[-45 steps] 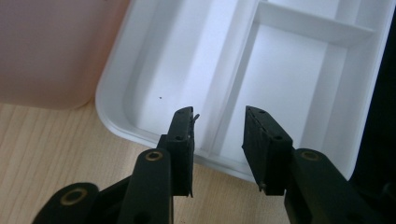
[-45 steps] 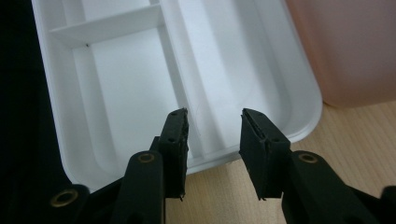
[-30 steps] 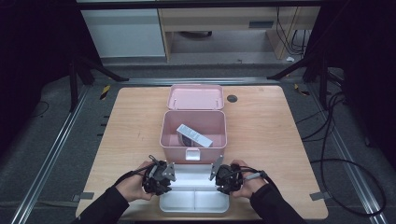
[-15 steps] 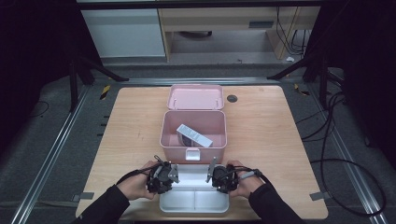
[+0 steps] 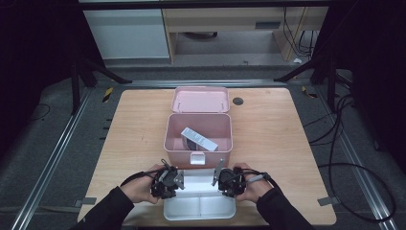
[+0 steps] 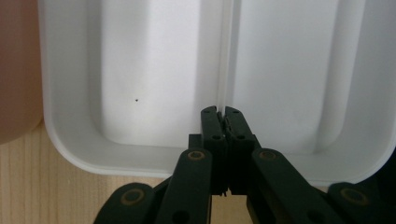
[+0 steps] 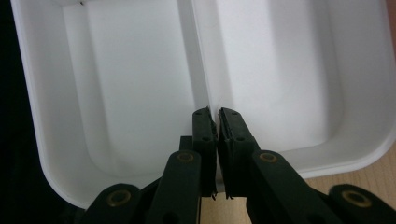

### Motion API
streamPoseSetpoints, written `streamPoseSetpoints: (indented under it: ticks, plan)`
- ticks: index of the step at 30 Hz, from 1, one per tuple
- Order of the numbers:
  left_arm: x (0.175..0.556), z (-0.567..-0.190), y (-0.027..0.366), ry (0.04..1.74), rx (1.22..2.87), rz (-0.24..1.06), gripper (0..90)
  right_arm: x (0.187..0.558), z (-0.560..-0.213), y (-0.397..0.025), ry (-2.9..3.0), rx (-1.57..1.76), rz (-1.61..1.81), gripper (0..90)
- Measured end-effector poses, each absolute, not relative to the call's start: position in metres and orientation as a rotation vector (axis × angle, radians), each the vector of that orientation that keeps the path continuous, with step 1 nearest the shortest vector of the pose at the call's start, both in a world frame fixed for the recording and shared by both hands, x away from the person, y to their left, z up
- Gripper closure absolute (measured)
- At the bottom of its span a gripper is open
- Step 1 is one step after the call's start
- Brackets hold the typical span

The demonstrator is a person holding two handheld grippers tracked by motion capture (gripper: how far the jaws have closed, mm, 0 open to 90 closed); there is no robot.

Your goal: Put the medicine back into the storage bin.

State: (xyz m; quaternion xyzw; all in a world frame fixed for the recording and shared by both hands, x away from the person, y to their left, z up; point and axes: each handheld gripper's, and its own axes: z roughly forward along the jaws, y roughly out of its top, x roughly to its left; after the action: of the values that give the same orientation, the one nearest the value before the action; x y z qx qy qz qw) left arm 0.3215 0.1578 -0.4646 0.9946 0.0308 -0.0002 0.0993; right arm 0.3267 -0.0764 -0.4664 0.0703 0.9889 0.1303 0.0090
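A white two-compartment tray (image 5: 199,207) lies at the table's front edge, just before an open pink box (image 5: 173,136). My left gripper (image 5: 176,180) holds the tray's left end and my right gripper (image 5: 219,178) its right end. In the left gripper view the tray (image 6: 70,149) lies under my left gripper (image 6: 221,112), whose jaws are shut on the wall where the divider meets the rim. The right gripper view has the tray (image 7: 140,93) with my right gripper (image 7: 217,113) clamped on the divider's other end. Both compartments are bare.
A white and grey carton (image 5: 198,139) lies tilted inside the pink box, whose lid (image 5: 201,99) lies open behind it. A dark round hole (image 5: 238,101) marks the tabletop at the back right. Cables (image 5: 344,158) trail on the floor to the right.
Both hands have edged slightly inward at the tray's ends. The tray and the pink box stay where they were.
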Motion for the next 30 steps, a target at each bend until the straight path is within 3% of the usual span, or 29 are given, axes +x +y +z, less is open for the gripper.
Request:
streamPoseSetpoints:
  ticks: [12, 19, 30]
  plan:
    - [0.303, -0.418, 0.159, 0.058, 2.886, 0.007, 89.1, 0.309, -0.423, -0.088, 3.111, 0.212, 0.476, 86.1]
    - [0.297, -0.371, 0.164, 0.057, 2.853, 0.035, 89.0, 0.303, -0.389, -0.091, 3.1, 0.182, 0.535, 86.9]
    - [0.329, -0.328, 0.165, 0.042, 2.854, 0.126, 88.9, 0.331, -0.343, -0.093, 3.026, 0.159, 0.582, 87.0]
